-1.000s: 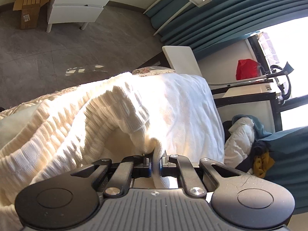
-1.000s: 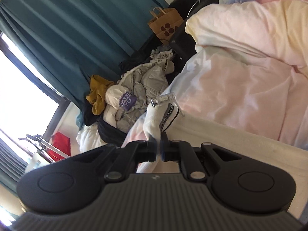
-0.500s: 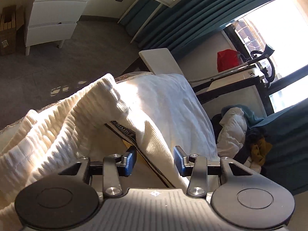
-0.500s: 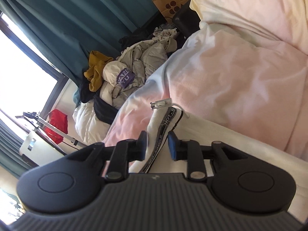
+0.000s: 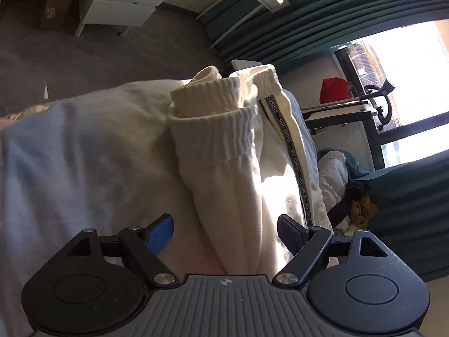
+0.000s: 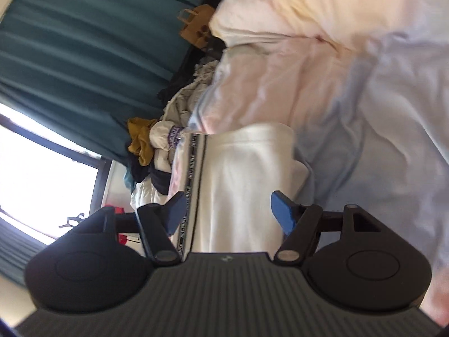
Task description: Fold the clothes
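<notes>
In the left wrist view, the left gripper (image 5: pixel 226 231) is standing wide open. Its jaws have just been opening, and its blue pads (image 5: pixel 160 231) are not pressing on anything. The cream sweatpants (image 5: pixel 224 146) are lying folded on the pale bed cover (image 5: pixel 84 154), reaching between the pads.

In the right wrist view, the right gripper (image 6: pixel 227 210) is wide open too, its jaws just opened. The sweatpants (image 6: pixel 241 182) are lying loose between its pads (image 6: pixel 283 213), on the bed cover (image 6: pixel 393 140).

Cream sweatpants (image 5: pixel 238 151) with ribbed cuffs carry a black side stripe (image 5: pixel 291 151) lettered in white. The duvet (image 6: pixel 322 64) is pastel pink, yellow and blue. Teal curtains (image 6: pixel 84 36).
</notes>
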Available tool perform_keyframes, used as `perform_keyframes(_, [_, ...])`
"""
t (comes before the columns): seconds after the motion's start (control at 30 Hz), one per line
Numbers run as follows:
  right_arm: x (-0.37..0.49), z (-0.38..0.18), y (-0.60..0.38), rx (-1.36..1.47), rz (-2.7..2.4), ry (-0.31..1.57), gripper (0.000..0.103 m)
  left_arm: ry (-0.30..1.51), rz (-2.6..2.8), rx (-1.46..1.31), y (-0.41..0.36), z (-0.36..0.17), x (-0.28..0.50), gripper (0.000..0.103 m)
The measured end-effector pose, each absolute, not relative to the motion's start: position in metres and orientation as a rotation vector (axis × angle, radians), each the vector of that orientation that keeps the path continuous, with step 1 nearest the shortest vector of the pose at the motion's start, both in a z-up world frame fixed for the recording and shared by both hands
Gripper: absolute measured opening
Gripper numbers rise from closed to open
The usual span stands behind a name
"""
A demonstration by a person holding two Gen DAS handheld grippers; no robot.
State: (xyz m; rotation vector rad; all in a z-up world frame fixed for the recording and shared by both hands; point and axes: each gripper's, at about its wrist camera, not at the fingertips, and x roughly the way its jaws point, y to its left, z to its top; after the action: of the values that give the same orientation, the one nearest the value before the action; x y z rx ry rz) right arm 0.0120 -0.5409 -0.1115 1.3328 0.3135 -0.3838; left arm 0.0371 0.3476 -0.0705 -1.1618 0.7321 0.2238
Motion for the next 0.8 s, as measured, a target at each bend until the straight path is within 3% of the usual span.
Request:
perform_keyframes(0.23, [0.022, -0.136, -0.532, 1.366, -0.325, 0.309, 0.069, 0.684, 0.176, -1.305, 0.353, -0.111, 0.048, 0.082])
perform_keyframes(0.53, [0.066, -0.173, -0.544, 1.342, -0.289, 0.296, 0.069, 0.609, 0.144, -1.194, 0.341, -0.127, 0.097, 0.080])
perform_keyframes(0.63, [0.078, -0.181, -0.548, 1.334, -0.312, 0.268, 0.069, 0.598, 0.157, -1.174, 0.338, -0.130, 0.108, 0.070])
perform_keyframes(0.7, [0.082, -0.186, -0.549, 1.330, -0.314, 0.223, 0.061, 0.596, 0.196, -1.174, 0.336, -0.130, 0.112, 0.056])
perform_keyframes(0.73, [0.084, -0.187, -0.549, 1.318, -0.329, 0.217, 0.048, 0.593, 0.205, -1.169, 0.336, -0.128, 0.113, 0.052])
perform_keyframes(0.77, [0.085, -0.187, -0.549, 1.303, -0.347, 0.220, 0.030, 0.585, 0.203, -1.168, 0.338, -0.126, 0.112, 0.039])
perform_keyframes(0.8, [0.086, -0.187, -0.549, 1.289, -0.362, 0.223, 0.026, 0.577, 0.201, -1.167, 0.339, -0.124, 0.112, 0.027])
